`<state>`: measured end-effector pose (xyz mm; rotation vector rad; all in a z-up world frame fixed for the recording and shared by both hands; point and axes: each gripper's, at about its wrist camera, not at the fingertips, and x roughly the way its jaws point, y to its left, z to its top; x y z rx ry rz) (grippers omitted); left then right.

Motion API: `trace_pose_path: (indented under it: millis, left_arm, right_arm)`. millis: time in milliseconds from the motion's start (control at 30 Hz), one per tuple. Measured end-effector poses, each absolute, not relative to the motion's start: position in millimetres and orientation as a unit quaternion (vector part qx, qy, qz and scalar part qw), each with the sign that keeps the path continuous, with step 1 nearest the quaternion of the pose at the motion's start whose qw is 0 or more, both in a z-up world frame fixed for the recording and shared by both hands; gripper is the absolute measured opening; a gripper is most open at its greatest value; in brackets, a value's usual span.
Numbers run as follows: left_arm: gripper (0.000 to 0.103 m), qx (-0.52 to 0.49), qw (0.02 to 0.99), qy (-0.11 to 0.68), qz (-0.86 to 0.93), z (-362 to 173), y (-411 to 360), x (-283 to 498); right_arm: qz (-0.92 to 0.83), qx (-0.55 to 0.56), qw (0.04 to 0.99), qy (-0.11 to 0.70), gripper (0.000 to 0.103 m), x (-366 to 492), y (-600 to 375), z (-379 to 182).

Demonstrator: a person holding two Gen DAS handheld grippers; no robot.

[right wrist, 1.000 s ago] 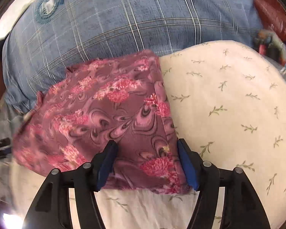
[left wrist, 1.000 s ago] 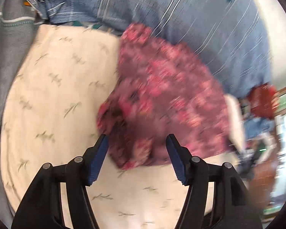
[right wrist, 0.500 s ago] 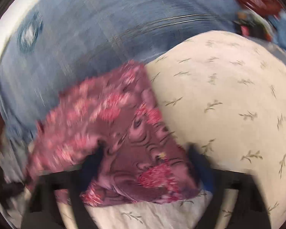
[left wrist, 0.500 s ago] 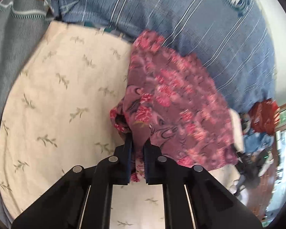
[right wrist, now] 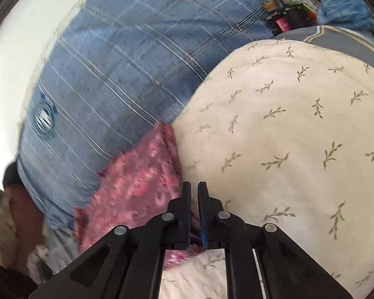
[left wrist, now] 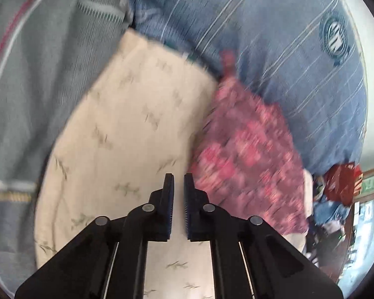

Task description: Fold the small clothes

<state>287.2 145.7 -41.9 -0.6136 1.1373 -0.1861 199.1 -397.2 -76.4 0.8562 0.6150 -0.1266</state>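
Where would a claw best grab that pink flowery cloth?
The pink flowery cloth lies flat, so probably pinch its edge bordering the cream sheet, coming from the sheet side. That edge is exposed, while the far side butts against the blue checked fabric.

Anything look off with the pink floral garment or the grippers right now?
Nothing stands out. The floral garment lies at the cream sheet's edge against the blue plaid fabric. The left gripper is nearly closed and empty beside it; both views are motion-blurred.
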Motion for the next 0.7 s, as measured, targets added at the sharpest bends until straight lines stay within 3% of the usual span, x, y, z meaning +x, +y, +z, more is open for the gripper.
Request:
trace_pose_path:
  millis: [33, 67, 100, 133, 167, 333, 367, 400, 433, 533, 700]
  left_arm:
    - [0.010, -0.281, 0.799, 0.524, -0.090, -35.0, 142.4, 293.7]
    - [0.015, -0.267, 0.804, 0.522, -0.096, -27.0, 134.2, 305.3]
    - [0.036, -0.258, 0.807, 0.523, -0.097, -25.1, 127.4, 313.8]
    - [0.059, -0.250, 0.808, 0.525, -0.094, -23.4, 120.7, 322.1]
    - [0.063, -0.241, 0.809, 0.530, -0.085, -25.8, 111.5, 332.8]
    - [0.063, -0.250, 0.771, 0.581, -0.076, -62.9, 93.9, 362.9]
    - [0.063, -0.257, 0.764, 0.587, -0.074, -71.7, 92.3, 366.4]
    - [0.063, -0.259, 0.763, 0.587, -0.074, -74.7, 91.2, 367.7]
    - [0.063, -0.259, 0.764, 0.586, -0.075, -76.8, 89.7, 368.5]
    - [0.063, -0.259, 0.767, 0.581, -0.081, -74.8, 88.6, 364.3]
    - [0.063, -0.284, 0.760, 0.572, -0.118, -59.7, 104.0, 329.3]
  right_arm:
    - [-0.056, 0.419, 0.860, 0.286, 0.018, 200.5, -398.4, -76.4]
    - [-0.057, 0.430, 0.856, 0.282, 0.031, 203.8, -399.6, -76.2]
    - [-0.057, 0.437, 0.853, 0.280, 0.044, 208.1, -399.9, -76.9]
    - [-0.056, 0.444, 0.849, 0.280, 0.048, 213.0, -400.4, -78.2]
    - [-0.057, 0.448, 0.847, 0.282, 0.050, 219.1, -401.0, -78.8]
    - [-0.062, 0.427, 0.841, 0.327, 0.050, 248.1, -393.0, -93.6]
    - [-0.052, 0.415, 0.842, 0.340, 0.045, 254.4, -389.1, -96.0]
    - [-0.029, 0.390, 0.848, 0.358, 0.021, 264.2, -380.7, -95.8]
    - [-0.011, 0.368, 0.856, 0.364, 0.005, 268.3, -372.9, -93.1]
    - [0.003, 0.276, 0.893, 0.356, 0.005, 275.0, -355.7, -69.9]
    - [-0.033, 0.322, 0.872, 0.367, 0.004, 278.0, -385.6, -76.4]
